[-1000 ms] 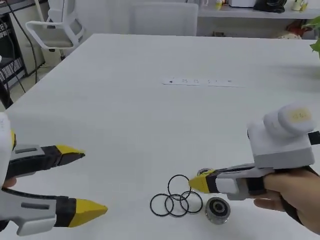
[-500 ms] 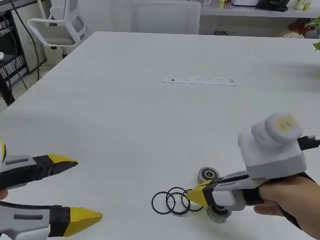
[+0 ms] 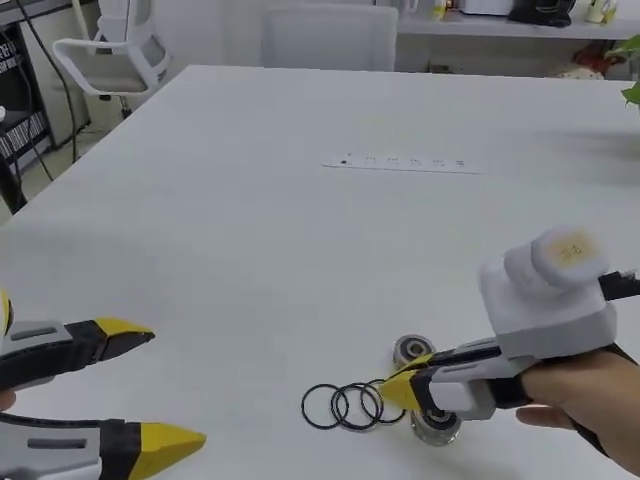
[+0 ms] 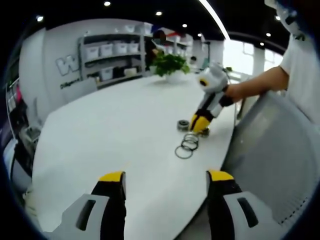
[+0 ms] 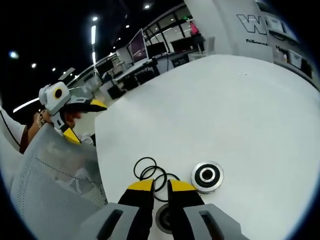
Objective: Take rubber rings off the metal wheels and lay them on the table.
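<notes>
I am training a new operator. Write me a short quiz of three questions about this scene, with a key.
1. True or false: the left hand-held gripper is open wide.
2. How many wheels lie on the table?
3. The loose rings lie: A) on the table beside the wheels; B) on a chair; C) on a shelf.
Key: 1 true; 2 two; 3 A.
</notes>
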A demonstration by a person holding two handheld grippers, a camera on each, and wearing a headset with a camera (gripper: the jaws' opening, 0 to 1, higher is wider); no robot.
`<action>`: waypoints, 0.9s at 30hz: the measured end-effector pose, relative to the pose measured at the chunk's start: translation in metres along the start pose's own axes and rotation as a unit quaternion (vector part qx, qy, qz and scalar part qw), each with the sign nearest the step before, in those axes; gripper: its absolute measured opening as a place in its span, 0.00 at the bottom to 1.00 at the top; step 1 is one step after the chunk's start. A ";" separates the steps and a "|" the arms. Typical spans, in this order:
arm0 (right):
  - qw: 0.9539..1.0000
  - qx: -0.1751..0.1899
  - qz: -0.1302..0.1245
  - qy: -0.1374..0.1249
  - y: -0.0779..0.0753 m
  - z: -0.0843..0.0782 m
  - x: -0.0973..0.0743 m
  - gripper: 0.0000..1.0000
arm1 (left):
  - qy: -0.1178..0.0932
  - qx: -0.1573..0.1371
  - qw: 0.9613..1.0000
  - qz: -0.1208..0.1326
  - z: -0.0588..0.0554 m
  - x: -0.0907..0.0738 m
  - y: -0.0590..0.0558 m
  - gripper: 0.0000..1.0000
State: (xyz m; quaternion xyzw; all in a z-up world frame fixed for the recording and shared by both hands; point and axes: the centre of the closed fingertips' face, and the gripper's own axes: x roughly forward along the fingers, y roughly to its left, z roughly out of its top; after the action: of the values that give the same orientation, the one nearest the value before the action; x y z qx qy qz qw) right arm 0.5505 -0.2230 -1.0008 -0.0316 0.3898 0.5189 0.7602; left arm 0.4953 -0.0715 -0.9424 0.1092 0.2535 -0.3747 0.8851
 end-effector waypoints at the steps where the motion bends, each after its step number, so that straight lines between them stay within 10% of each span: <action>1: 1.000 0.000 -0.001 -0.002 0.000 0.001 -0.001 0.07 | 0.000 -0.001 1.000 0.001 0.000 0.000 0.000 0.66; 27: 0.988 -0.156 0.012 -0.001 0.037 0.018 -0.026 0.48 | 0.002 0.003 1.000 -0.005 0.001 -0.004 -0.003 0.72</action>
State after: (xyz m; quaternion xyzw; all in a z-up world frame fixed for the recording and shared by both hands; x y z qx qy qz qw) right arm 0.5262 -0.2176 -0.9591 -0.1447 0.3036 0.5821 0.7403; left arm 0.4910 -0.0714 -0.9388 0.1114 0.2549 -0.3794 0.8824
